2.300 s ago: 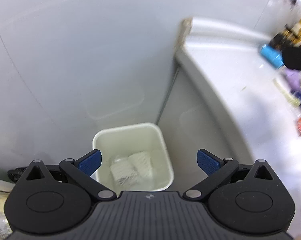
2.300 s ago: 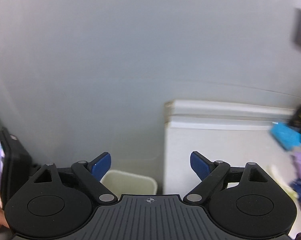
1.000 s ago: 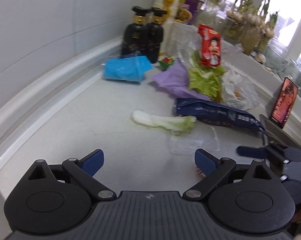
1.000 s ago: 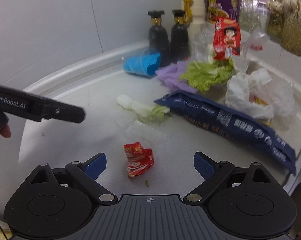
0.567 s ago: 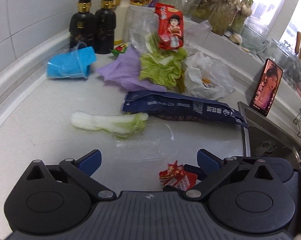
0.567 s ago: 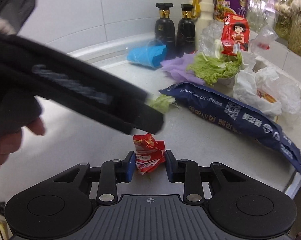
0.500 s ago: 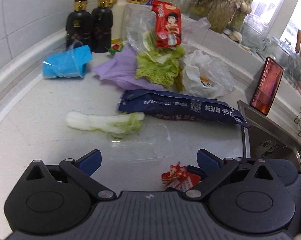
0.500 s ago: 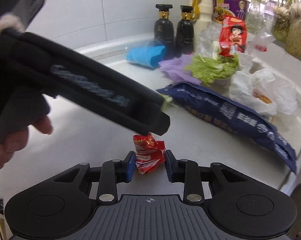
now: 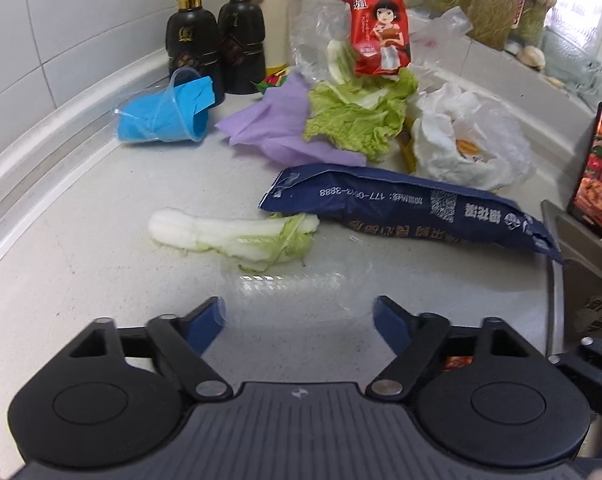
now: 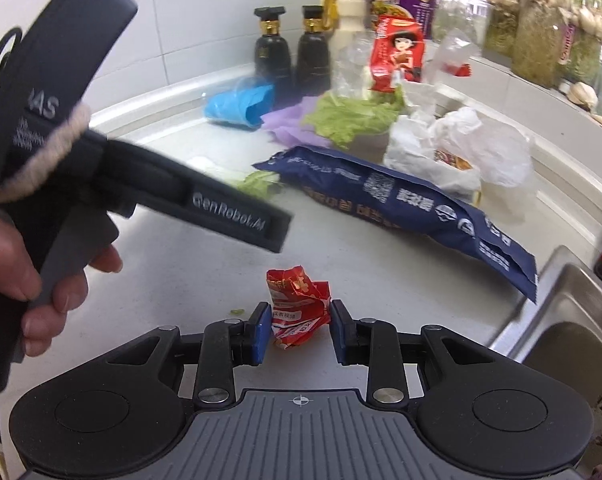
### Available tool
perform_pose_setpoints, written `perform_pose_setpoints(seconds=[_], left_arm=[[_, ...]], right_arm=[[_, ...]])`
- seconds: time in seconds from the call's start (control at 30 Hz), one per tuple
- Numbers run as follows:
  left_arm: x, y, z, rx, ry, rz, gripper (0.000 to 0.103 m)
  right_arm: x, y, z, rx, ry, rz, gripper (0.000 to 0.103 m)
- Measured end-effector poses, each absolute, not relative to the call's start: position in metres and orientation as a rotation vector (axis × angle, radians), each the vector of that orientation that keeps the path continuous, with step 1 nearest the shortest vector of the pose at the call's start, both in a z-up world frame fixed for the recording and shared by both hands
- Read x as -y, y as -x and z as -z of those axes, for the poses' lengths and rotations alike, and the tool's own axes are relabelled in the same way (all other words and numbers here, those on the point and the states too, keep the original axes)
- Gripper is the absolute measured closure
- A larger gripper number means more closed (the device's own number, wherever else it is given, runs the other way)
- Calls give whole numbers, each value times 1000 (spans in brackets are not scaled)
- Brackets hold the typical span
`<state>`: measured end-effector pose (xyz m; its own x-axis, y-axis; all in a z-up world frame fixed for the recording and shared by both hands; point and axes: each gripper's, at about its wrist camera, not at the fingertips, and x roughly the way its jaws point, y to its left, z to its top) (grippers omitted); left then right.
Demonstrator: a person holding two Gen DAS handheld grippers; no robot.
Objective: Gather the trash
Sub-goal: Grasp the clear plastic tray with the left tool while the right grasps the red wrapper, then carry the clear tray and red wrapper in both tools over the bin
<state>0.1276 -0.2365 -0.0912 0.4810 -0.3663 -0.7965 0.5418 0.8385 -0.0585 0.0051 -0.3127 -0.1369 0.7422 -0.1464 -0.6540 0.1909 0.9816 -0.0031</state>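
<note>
Countertop (image 10: 381,280); red wrapper (image 10: 297,304) between right jaws

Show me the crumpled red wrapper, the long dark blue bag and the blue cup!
crumpled red wrapper (image 10: 297,304), right wrist view, creased middle.
long dark blue bag (image 9: 405,210), left wrist view, printed middle.
blue cup (image 9: 165,114), left wrist view, side wall.

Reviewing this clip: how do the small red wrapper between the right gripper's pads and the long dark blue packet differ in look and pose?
The red wrapper is crumpled into a small wad; the dark blue packet lies long and mostly flat. The red wrapper sits clamped in the right gripper; the dark blue packet lies free on the counter, untouched. The wrapper carries small dark print on a pale strip; the packet carries pale lettering and a code square. Both are printed food packaging.
</note>
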Motion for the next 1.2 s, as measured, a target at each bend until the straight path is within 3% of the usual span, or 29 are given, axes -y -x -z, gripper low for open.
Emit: perform_pose_setpoints(seconds=[0.63, 1.2], left_arm=[[185, -99, 66, -879, -149, 519, 28], [76, -53, 57, -886, 7, 341, 28]], right_arm=[[292, 5, 126, -719, -74, 149, 73], [218, 8, 123, -764, -30, -16, 73]])
